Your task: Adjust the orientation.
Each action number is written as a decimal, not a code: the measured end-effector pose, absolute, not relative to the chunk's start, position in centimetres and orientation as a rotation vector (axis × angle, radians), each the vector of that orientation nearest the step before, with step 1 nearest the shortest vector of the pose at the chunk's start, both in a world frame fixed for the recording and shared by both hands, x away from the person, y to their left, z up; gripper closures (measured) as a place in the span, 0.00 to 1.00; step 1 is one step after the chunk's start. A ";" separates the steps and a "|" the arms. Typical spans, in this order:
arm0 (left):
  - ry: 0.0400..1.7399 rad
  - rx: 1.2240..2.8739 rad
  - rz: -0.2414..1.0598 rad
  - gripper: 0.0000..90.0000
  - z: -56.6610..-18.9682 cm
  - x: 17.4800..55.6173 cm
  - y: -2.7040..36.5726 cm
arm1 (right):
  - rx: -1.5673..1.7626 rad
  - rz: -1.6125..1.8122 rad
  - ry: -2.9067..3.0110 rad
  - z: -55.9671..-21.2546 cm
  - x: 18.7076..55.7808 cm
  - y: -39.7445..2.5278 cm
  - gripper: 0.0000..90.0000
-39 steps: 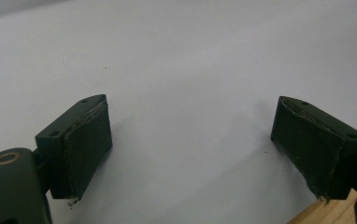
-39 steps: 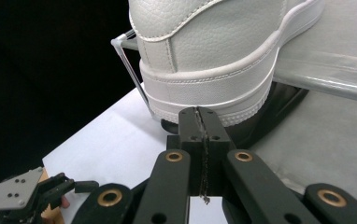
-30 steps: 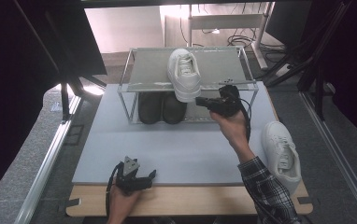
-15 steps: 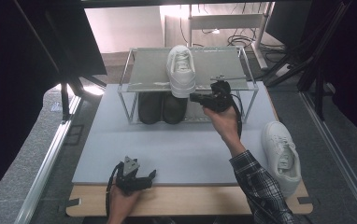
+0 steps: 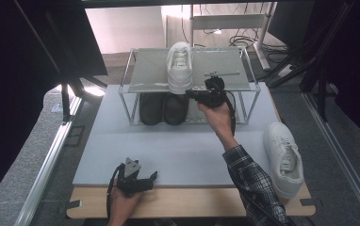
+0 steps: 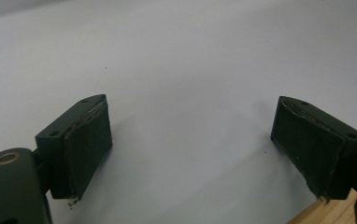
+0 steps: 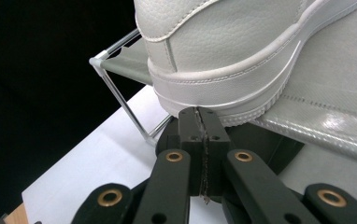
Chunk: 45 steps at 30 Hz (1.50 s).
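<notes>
White shoe (image 5: 179, 67) on the grey rack (image 5: 225, 66); black shoes (image 5: 163, 108) beneath. Another white shoe (image 5: 284, 157) near right. Plaid sleeve (image 5: 253, 183). Black grippers (image 5: 192, 95).

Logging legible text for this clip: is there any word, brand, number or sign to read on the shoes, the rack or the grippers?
None can be read.
White shoe on the rack: plain leather in the right gripper view, no logo or lettering.
White shoe on the table: no marking legible.
Dark shoes under the rack: too dark to tell.
Left gripper fingers: blank pads.
</notes>
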<state>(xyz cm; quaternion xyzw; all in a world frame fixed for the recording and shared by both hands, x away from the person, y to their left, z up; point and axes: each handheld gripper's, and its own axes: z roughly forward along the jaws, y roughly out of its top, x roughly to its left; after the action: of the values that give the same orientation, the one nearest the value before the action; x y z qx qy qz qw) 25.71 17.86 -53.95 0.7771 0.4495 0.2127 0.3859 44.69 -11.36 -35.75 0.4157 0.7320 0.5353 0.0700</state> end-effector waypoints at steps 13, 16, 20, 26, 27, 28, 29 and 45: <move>1.145 1.976 0.541 0.14 -54.0 25.7 17.9 | 1.254 1.593 2.201 -35.8 45.6 -9.6 0.99; 1.144 1.978 0.542 0.14 -54.0 25.7 17.9 | 1.252 1.592 2.200 -35.8 45.7 -9.2 0.99; 1.145 1.979 0.541 0.14 -54.0 25.7 17.9 | 1.236 1.584 2.204 -35.8 45.8 -9.0 0.99; 1.145 1.977 0.540 0.14 -54.0 25.7 17.9 | 1.193 1.519 2.207 -35.8 45.4 -9.2 0.99; 1.145 1.977 0.541 0.14 -54.0 25.7 17.9 | 1.193 1.517 2.209 -35.8 45.4 -9.3 0.99; 1.145 1.978 0.541 0.14 -54.0 25.7 17.9 | 1.195 1.513 2.214 -35.9 45.3 -9.3 0.99; 1.145 1.979 0.541 0.14 -54.0 25.7 17.9 | 1.192 1.506 2.217 -35.9 45.2 -9.4 0.99; 1.145 1.976 0.540 0.14 -54.0 25.7 17.8 | 1.066 1.359 2.267 -35.9 42.9 -10.7 0.73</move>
<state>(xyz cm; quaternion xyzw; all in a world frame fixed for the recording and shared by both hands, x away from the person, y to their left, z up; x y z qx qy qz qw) 25.71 17.85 -53.96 0.7763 0.4500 0.2122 0.3870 42.93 -10.71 -35.85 0.3699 0.7871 0.4718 0.1451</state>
